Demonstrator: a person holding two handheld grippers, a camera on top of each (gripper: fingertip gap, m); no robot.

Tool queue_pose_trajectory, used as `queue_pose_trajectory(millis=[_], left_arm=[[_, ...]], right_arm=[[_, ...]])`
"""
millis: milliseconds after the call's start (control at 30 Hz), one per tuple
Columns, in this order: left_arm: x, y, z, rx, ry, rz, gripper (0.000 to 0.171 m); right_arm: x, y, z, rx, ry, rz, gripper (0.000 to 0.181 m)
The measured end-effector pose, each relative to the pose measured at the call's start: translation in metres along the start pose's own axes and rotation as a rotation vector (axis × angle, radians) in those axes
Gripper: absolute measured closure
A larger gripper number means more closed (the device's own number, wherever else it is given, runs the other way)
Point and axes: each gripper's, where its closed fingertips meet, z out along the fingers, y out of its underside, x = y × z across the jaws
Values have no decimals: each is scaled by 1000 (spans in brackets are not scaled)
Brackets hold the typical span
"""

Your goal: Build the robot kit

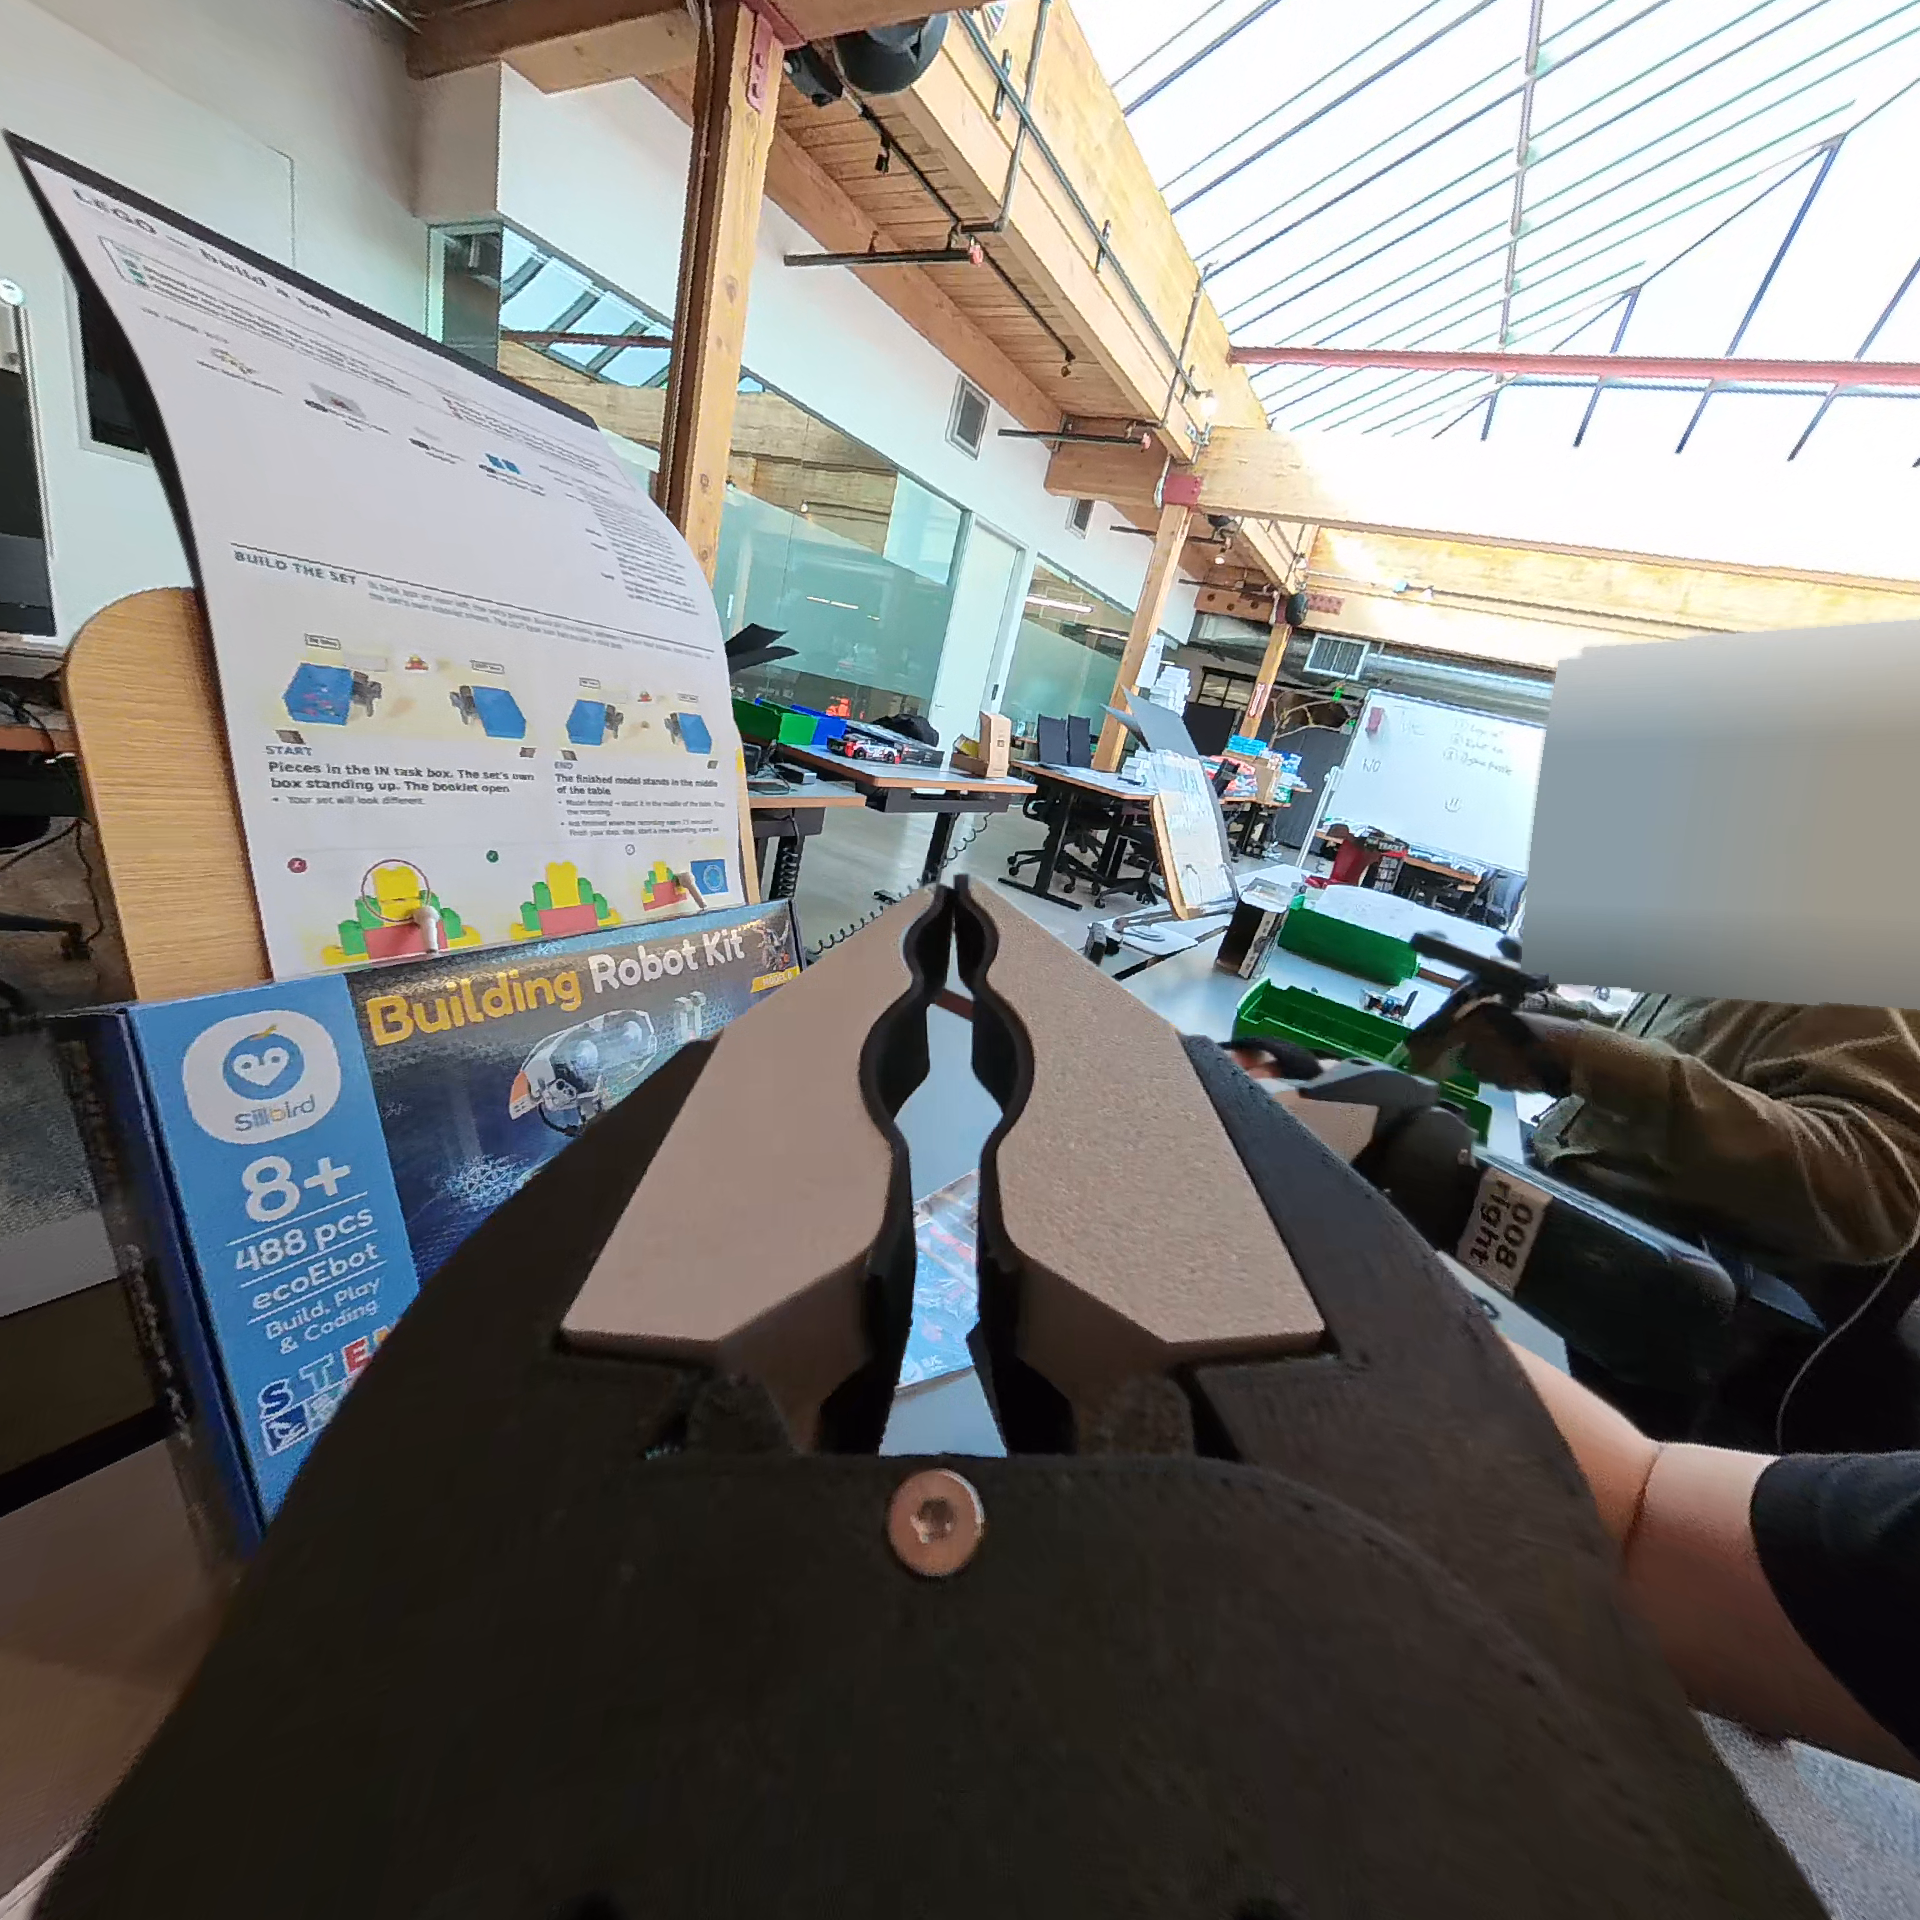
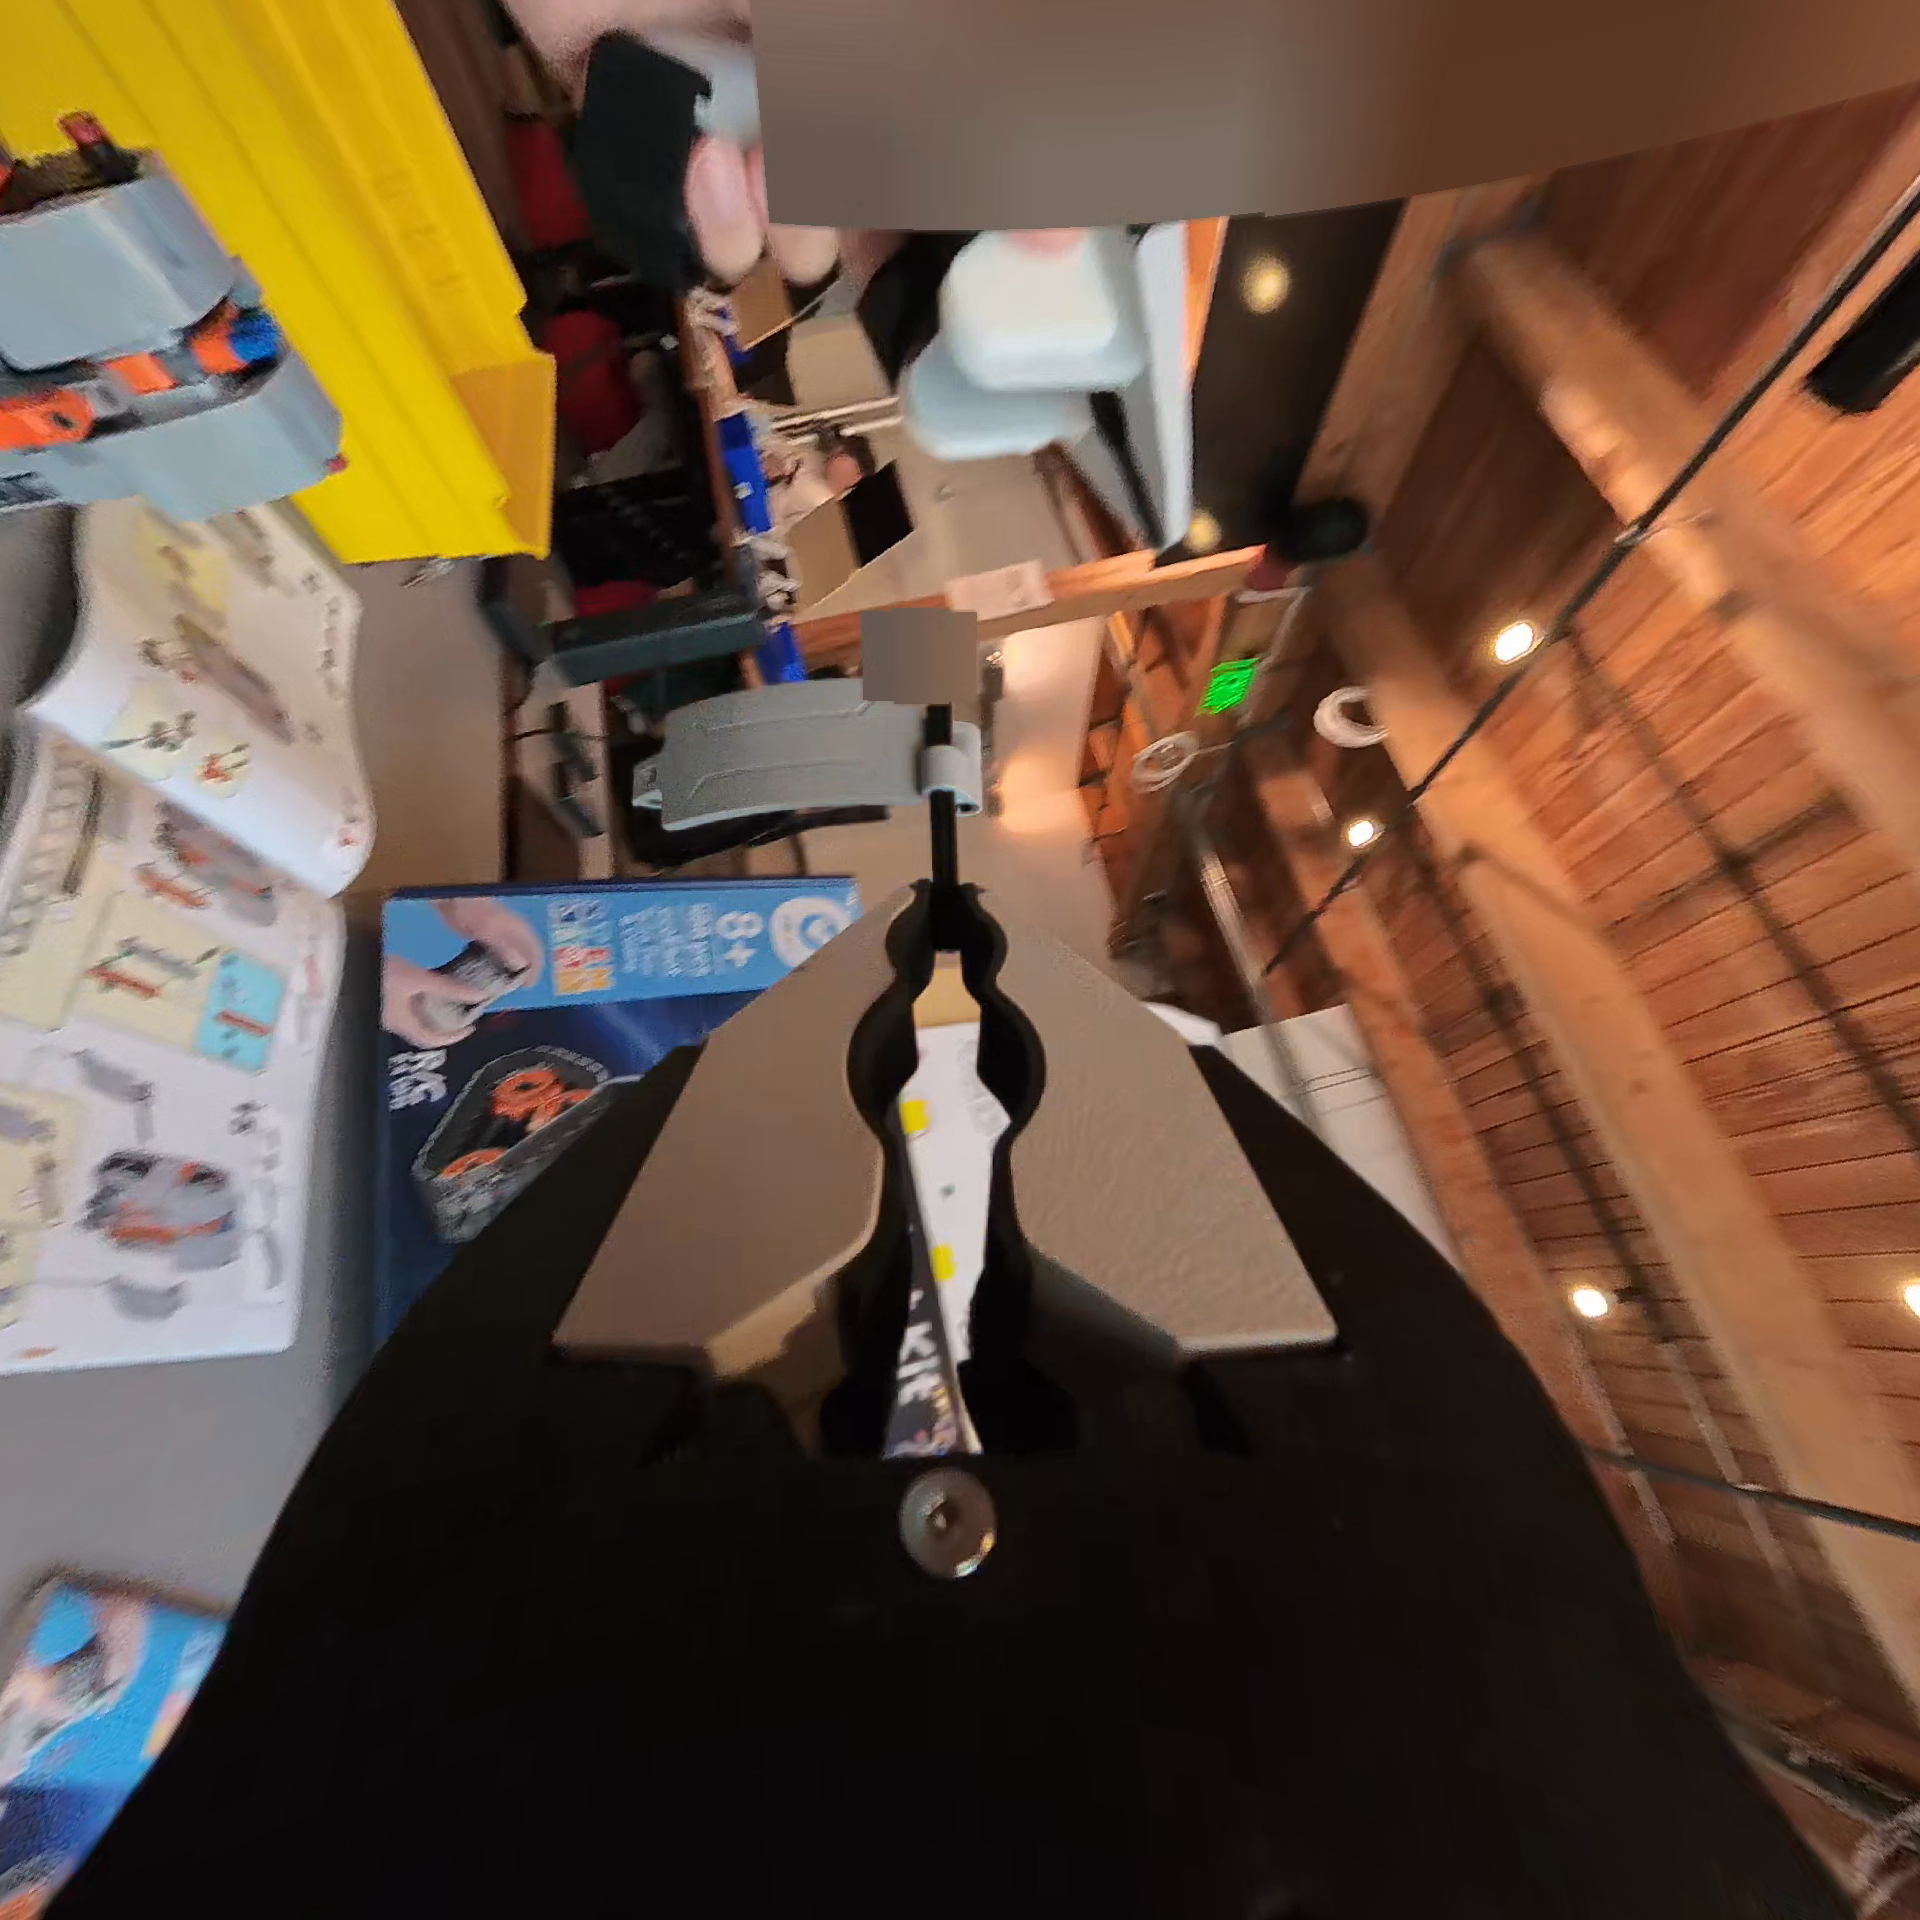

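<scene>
Wooden beams, a skylight and rows of desks fill the room beyond the left gripper (image 1: 954, 902), whose tan fingers (image 1: 769, 1164) meet at the tips with nothing between them. Left of those fingers stands a blue kit box (image 1: 312, 1174), its lower right part hidden behind the gripper body, and behind it an instruction sheet (image 1: 416, 582) leans curling on a wooden stand (image 1: 156, 790). Through the gap between the fingers shows a strip of grey table (image 1: 940, 1127) and a piece of a booklet, too little to make out. Right of the fingers a forearm in a dark sleeve (image 1: 1766, 1590) is cut off by the edge, and the right gripper's body crosses farther off, before green bins (image 1: 1320, 1023).

The right wrist view is rolled on its side and partly blurred. The right gripper (image 2: 943, 906) is clamped at its tips on a thin black axle (image 2: 943, 842), which runs straight ahead through a small grey connector (image 2: 945, 774) fixed to a curved grey panel (image 2: 779, 764); the axle's far end is lost under a mosaic patch. Only this view shows the open instruction booklet (image 2: 156, 987) lying on the table left of the fingers, a half-built grey and orange model (image 2: 135, 343) at the top left, cut off by the edge, and a yellow bin (image 2: 343, 260) behind it. The kit box (image 2: 582, 997) appears here too, partly behind the left finger
</scene>
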Motion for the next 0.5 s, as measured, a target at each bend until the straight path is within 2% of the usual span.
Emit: queue_pose_trajectory(millis=[200, 500], left_arm=[[3, -5, -3, 14, 8, 0, 171], [4, -11, -9, 27, 12, -3, 171]], right_arm=[[19, -26, -8, 73, 92, -42, 180], [14, -22, -5, 50, 72, -41, 180]])
